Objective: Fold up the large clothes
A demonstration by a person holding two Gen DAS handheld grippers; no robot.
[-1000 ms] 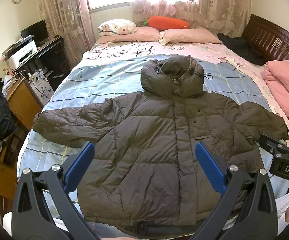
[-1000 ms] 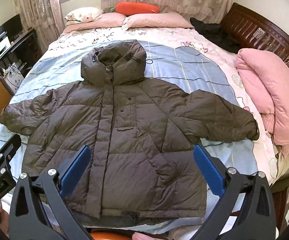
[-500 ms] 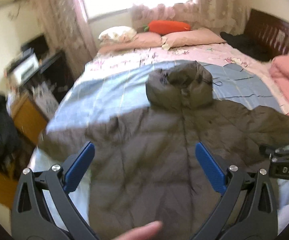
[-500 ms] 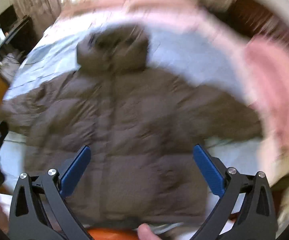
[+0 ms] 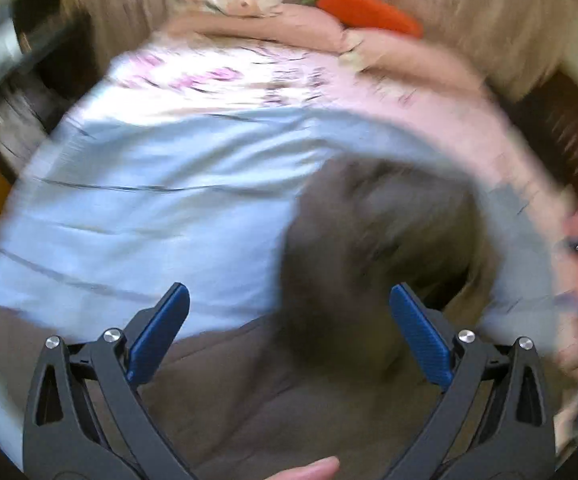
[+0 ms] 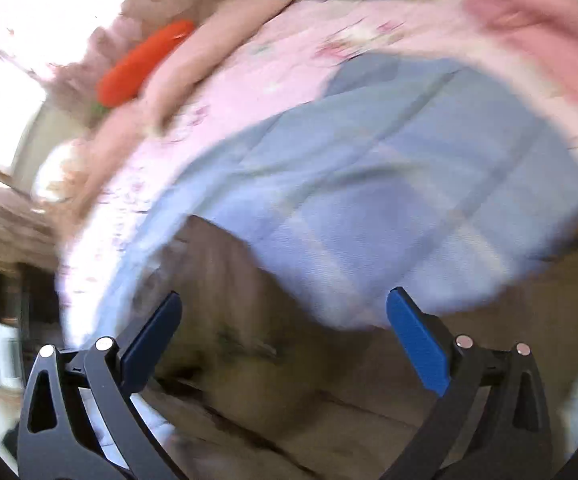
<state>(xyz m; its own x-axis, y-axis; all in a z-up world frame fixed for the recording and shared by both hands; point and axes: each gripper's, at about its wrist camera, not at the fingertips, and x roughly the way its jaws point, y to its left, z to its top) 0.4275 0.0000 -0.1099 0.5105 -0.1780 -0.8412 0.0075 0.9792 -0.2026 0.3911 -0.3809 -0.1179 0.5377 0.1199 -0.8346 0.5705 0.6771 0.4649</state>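
Both views are heavily blurred by motion. A brown hooded puffer jacket [image 5: 369, 248] lies flat on the bed; its hood fills the right middle of the left wrist view and its shoulder area shows low in the right wrist view [image 6: 249, 320]. My left gripper [image 5: 289, 332] is open above the jacket's collar and left shoulder, with nothing between its blue pads. My right gripper [image 6: 285, 336] is also open, tilted, over the jacket near the hood. A fingertip [image 5: 305, 470] shows at the bottom edge.
The blue checked sheet [image 5: 149, 208] and pink quilt [image 5: 249, 76] cover the bed. Pillows and an orange carrot cushion [image 5: 369, 10] lie at the headboard end. A folded pink blanket [image 6: 529, 32] sits at the bed's right. Dark furniture [image 5: 17, 60] stands left of the bed.
Both grippers have swept forward and down from the hem side toward the hood and shoulders. The views have gone from sharp to blurred. The jacket itself looks unmoved.
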